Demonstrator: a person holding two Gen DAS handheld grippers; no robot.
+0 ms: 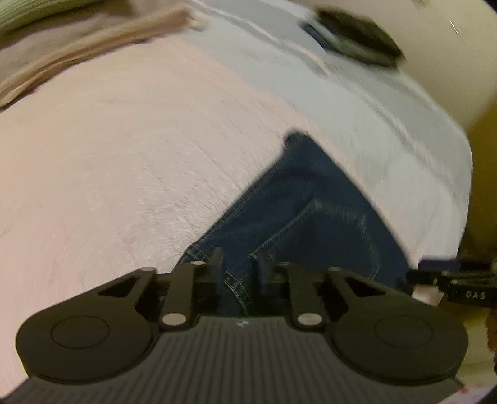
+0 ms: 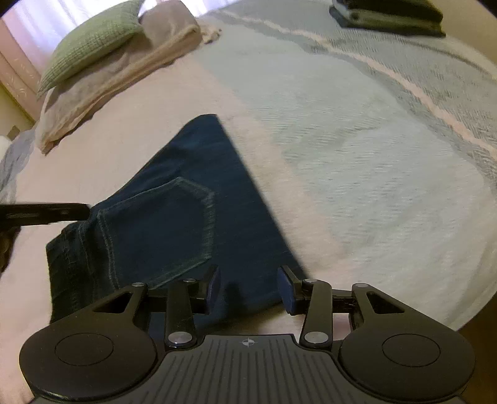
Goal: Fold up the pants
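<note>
The dark blue jeans (image 2: 186, 217) lie on the bed (image 2: 357, 155), waistband nearest. The left gripper (image 1: 239, 267) pinches the waistband's left corner; the right gripper (image 2: 250, 287) straddles the right corner, fingers spread, likely to lift both for folding.

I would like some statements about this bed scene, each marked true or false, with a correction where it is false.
1. The jeans are dark blue denim. True.
2. A green pillow lies on a folded beige blanket. True.
3. The back pocket of the jeans faces down, hidden. False: its stitched outline faces up.
4. The right hand-held gripper is shut flat with nothing between its fingers. False: the jaws stand apart, with denim between them.
5. The bed cover is plain red. False: it is pale pink and light blue-grey.
6. Dark folded clothes lie at the far side. True.
</note>
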